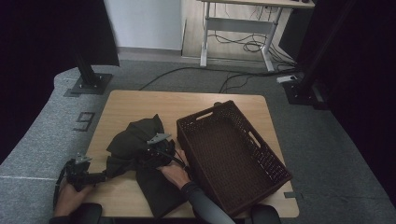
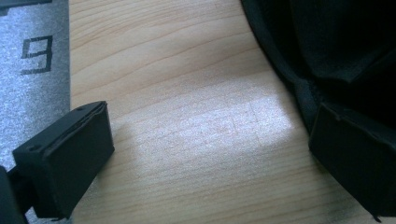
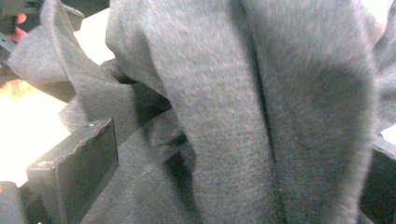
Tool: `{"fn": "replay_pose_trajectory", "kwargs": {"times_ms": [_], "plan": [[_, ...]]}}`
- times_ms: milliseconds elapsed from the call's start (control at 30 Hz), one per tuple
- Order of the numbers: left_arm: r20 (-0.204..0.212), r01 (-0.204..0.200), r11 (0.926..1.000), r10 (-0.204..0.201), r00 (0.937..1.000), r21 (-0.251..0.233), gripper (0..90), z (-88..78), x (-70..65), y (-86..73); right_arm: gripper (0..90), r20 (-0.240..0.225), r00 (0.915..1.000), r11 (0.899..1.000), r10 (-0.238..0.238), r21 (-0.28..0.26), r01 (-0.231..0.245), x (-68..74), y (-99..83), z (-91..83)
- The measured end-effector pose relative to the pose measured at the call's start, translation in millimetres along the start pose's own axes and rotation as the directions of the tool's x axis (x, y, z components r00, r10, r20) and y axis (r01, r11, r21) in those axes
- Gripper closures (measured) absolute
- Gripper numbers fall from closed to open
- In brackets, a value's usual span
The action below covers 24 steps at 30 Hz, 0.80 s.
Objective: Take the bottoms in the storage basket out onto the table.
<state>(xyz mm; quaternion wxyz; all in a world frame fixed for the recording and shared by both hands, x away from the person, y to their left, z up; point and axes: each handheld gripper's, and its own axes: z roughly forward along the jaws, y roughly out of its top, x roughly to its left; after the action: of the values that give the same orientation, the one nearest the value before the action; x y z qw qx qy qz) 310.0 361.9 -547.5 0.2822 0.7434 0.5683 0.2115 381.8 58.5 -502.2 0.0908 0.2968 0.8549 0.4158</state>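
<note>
Dark grey garment (image 1: 140,154) lies crumpled on the near left part of the wooden table (image 1: 196,100), and both grippers work at it. In the right gripper view, the right gripper (image 3: 233,154) has its two black jaws spread wide, with a thick fold of the cloth standing between them; the pads do not press on it. In the left gripper view, the left gripper (image 2: 205,158) also has its jaws well apart, low over bare wood, with the right-hand jaw touching or lying just against the garment's hem, and nothing pinched.

From above, the right gripper sits on top of the heap near its middle, the grey three-cornered plate on its back showing, and the person's right hand (image 1: 175,175) holds it from the near side, with a dark sleeve behind it. The left gripper reaches level from the table's near left corner toward the garment's left edge, held in the person's left hand (image 1: 70,196).

Just to the right of the garment stands a dark brown woven basket (image 1: 275,163), set at an angle on the table, its near left wall close to the right hand. A grey floor mat bearing the figure 9 (image 1: 84,121) lies left of the table.
</note>
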Motion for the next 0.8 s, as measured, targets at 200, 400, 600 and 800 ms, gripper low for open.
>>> {"fn": "replay_pose_trajectory", "kwargs": {"times_ms": [200,400,600,800], "plan": [[0.0,-0.001,1.0,0.001,1.0,0.001,0.0,-0.1,0.1,0.0,0.0,0.008,0.9997,1.0,-0.024,-0.007,0.024,3.7,8.0,-12.7],[-0.002,0.002,1.0,-0.002,1.0,0.002,0.0,0.1,-0.2,0.3,0.0,0.0,0.9993,0.999,-0.036,-0.005,0.036,7.4,17.2,-26.1],[-0.003,0.003,1.0,-0.003,1.0,0.002,0.0,0.2,-0.4,0.5,0.0,-0.016,0.9997,1.0,-0.018,-0.01,0.018,10.5,24.6,-39.1],[-0.003,0.003,1.0,-0.003,1.0,0.001,0.0,0.3,-0.4,0.5,0.0,-0.004,0.9996,1.0,-0.027,-0.008,0.027,15.0,32.7,-50.7]]}}
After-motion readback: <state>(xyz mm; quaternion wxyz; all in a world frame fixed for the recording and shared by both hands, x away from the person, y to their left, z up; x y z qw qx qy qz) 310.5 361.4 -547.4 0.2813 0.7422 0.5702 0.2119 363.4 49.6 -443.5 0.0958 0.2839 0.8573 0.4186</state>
